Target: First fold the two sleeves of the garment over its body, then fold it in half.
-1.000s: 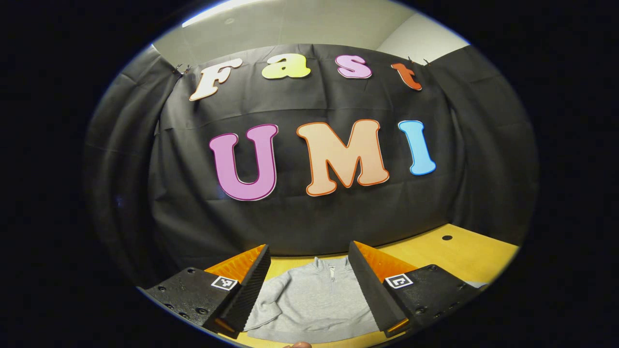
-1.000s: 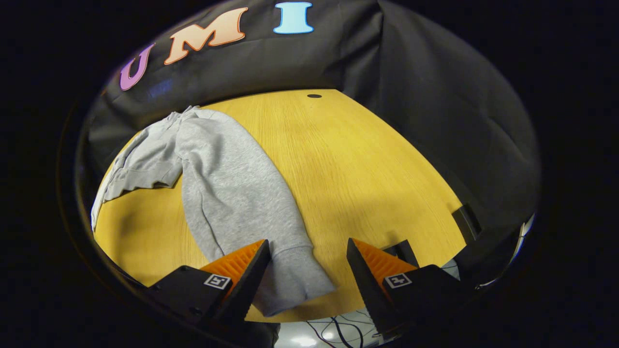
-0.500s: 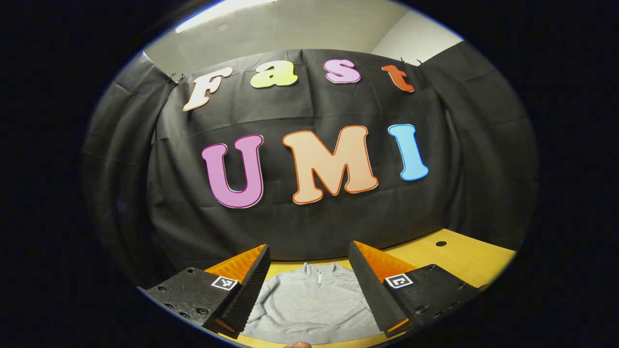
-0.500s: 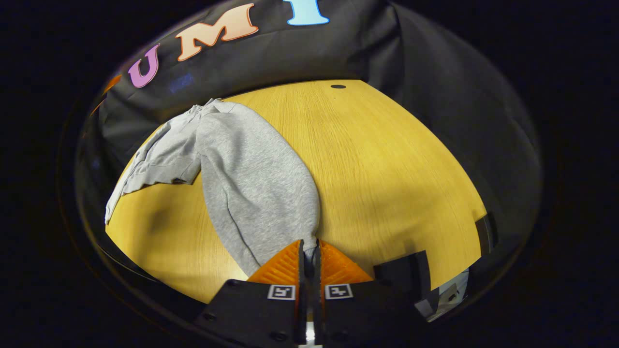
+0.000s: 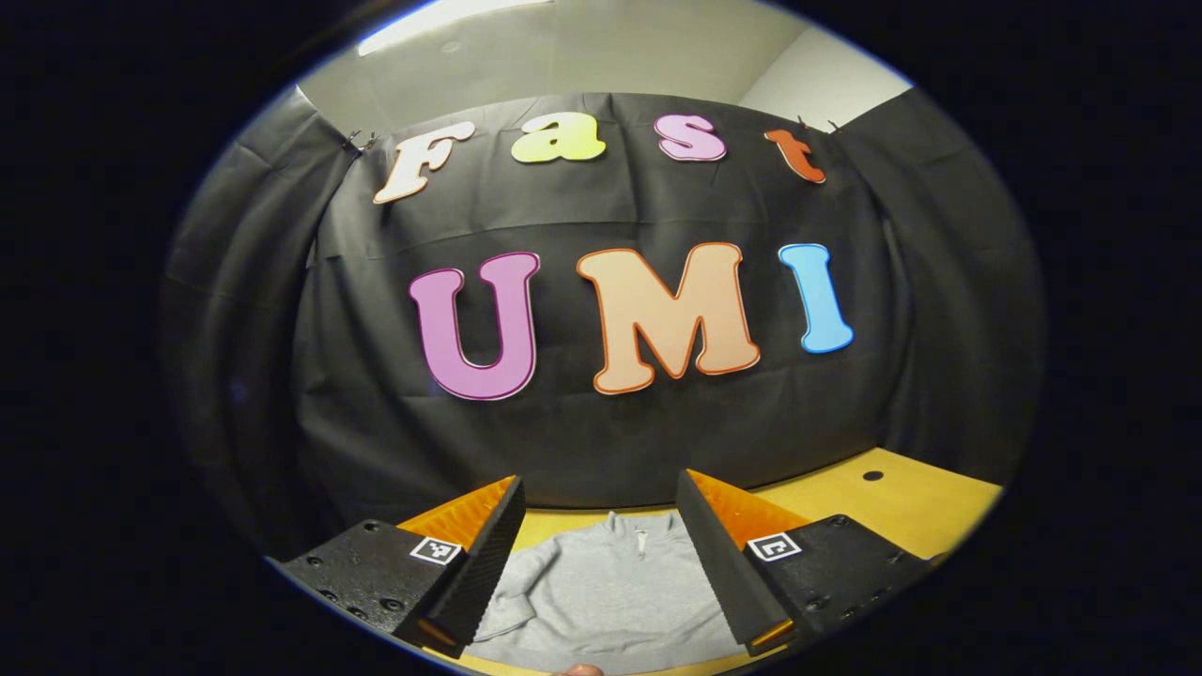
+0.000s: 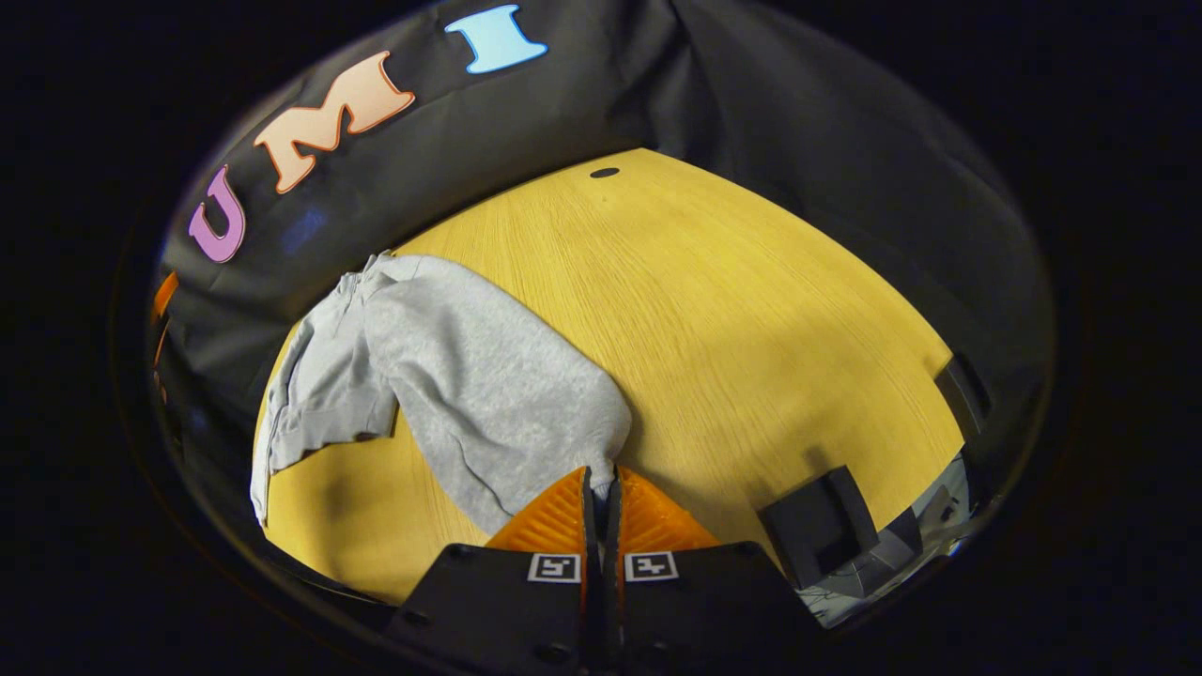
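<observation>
Now, left gripper [image 5: 597, 535]: fingers spread wide, hovering w/ nothing between them. Beyond them the grey sweatshirt [image 5: 610, 591] lies flat on the yellow counter [image 5: 892, 498], collar w/ short zip toward the booth wall. Right gripper [image 6: 599, 498]: fingers closed, pinching the sleeve [image 6: 488, 394] at its cuff end; the sleeve runs diagonally from the shoulder, soft creases along it.

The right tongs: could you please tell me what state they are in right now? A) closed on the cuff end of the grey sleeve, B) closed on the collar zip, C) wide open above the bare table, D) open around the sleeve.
A: in the right gripper view the right tongs are pressed together with the sleeve end pinched between them.
</observation>
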A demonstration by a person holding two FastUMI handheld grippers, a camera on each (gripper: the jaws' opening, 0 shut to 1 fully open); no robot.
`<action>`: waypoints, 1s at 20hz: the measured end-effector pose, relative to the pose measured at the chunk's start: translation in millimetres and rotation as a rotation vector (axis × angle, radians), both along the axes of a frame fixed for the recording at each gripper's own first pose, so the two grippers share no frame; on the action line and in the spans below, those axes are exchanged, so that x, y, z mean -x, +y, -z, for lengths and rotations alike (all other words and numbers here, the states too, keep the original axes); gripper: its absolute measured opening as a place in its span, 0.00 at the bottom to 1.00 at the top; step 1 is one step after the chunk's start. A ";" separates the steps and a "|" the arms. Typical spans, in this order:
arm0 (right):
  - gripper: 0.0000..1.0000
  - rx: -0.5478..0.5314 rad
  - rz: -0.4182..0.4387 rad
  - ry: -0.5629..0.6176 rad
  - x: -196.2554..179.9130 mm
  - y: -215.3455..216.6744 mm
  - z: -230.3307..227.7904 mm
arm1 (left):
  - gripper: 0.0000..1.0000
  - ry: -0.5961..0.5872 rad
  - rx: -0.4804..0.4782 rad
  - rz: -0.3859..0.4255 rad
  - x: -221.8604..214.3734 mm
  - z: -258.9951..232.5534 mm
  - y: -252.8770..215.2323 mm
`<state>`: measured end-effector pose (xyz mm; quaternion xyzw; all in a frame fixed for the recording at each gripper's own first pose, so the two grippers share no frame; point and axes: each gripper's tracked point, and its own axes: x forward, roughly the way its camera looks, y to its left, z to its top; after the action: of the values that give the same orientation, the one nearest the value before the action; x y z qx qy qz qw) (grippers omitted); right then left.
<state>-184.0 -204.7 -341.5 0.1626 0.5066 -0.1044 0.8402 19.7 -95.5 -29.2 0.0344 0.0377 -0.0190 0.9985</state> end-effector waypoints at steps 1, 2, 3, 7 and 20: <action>0.03 -0.006 0.012 -0.023 -13.3 5.3 -6.8 | 0.97 -0.003 -0.004 -0.003 -1.1 0.2 9.0; 0.03 -0.009 0.023 -0.041 -24.6 9.5 -11.7 | 0.94 -0.005 -0.006 -0.010 -3.6 -1.6 18.1; 0.03 -0.012 0.032 -0.065 -39.2 13.2 -18.7 | 0.97 -0.004 -0.008 -0.018 -5.5 -0.9 27.8; 0.03 -0.007 0.021 -0.150 -89.6 35.0 -46.1 | 0.94 -0.004 -0.007 -0.064 -7.5 2.4 65.3; 0.03 -0.064 -0.108 -0.245 -195.4 125.0 -80.9 | 0.94 0.018 -0.026 -0.269 18.2 8.8 178.1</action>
<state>11.3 -79.7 -260.6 0.1732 0.4114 -0.0223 0.8946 1.5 82.6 -38.0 0.0417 0.0510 0.1152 0.9912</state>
